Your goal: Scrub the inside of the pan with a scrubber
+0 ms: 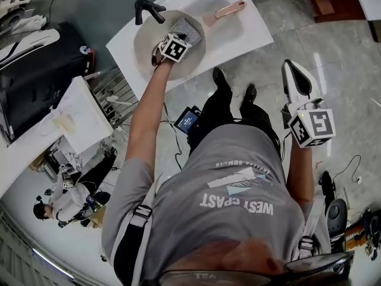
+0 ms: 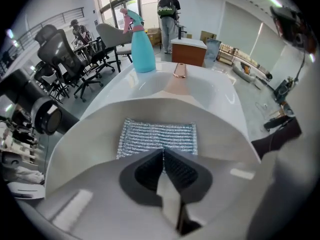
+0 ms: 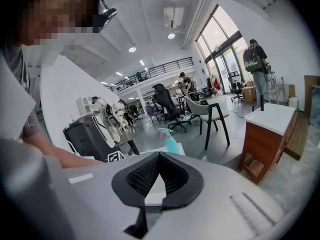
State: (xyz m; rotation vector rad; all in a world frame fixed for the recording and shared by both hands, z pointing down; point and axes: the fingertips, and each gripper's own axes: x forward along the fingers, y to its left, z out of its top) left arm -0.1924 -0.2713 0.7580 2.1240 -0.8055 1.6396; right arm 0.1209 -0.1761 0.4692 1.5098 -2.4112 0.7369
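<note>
white bench (image 1: 250, 34) in an open office carries the job. my left gripper (image 2: 163, 153) is pressed together, pinching what looks like the near edge of the scrubber (image 2: 157, 135), which lies flat on the floor of the pan (image 2: 95, 124). such a thin hold could slip on a hard stroke. my right gripper (image 3: 159, 160) hangs closed and empty, well away, so the unsteadied pan may skid toward the spray bottle (image 2: 141, 49).
</note>
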